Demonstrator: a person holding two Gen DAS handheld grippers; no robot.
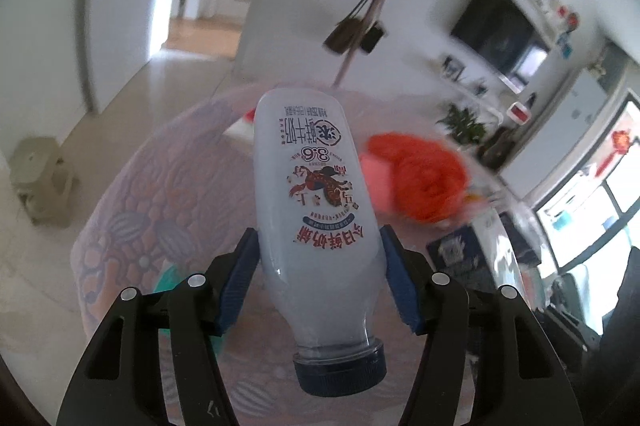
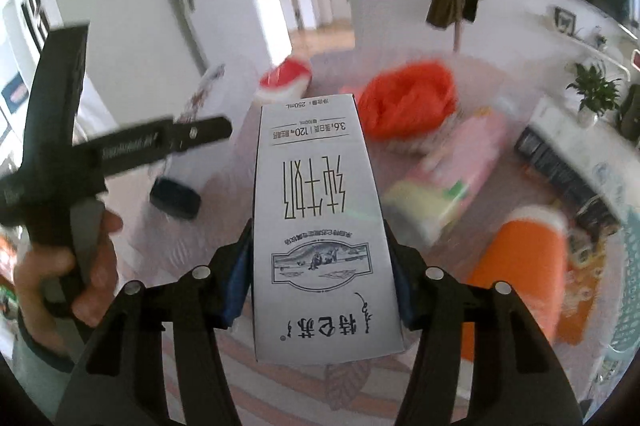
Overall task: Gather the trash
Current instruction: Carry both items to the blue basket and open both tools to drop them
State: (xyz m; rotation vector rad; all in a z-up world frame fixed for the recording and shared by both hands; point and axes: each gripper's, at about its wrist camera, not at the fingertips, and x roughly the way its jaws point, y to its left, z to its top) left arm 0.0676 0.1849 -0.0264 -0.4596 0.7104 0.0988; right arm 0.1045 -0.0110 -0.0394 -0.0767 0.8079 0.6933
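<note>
The left claw (image 1: 318, 266) is clamped on a milky plastic bottle (image 1: 316, 193), its blue pads (image 1: 240, 278) pressing the bottle's sides at about 9 and 3 o'clock. The bottle points away from the camera with its dark blue cap (image 1: 340, 372) nearest the lens, at 6 o'clock (so the printed label reads upside down). It is held above a round surface (image 1: 132, 209) covered with a patterned cloth.

The right claw (image 2: 320, 254) is clamped on a white milk carton (image 2: 320, 226), the pads squeezing its long sides about halfway to fully apart; no earlier view shows how they got there. The carton's print is also inverted, and its near end is cut square at 6 o'clock.

In the right wrist view, at 9 o'clock, a hand (image 2: 76, 266) grips the other tool's handle.

Behind both items the surface is smeared by blur: an orange plastic bag (image 2: 408, 101) at 1 o'clock, a pink packet (image 2: 472, 149) at 3 o'clock and an orange shape (image 2: 524, 258) at 4 o'clock cannot be read clearly. A red-and-white object (image 2: 286, 77) at 11 o'clock is half hidden by the carton.
</note>
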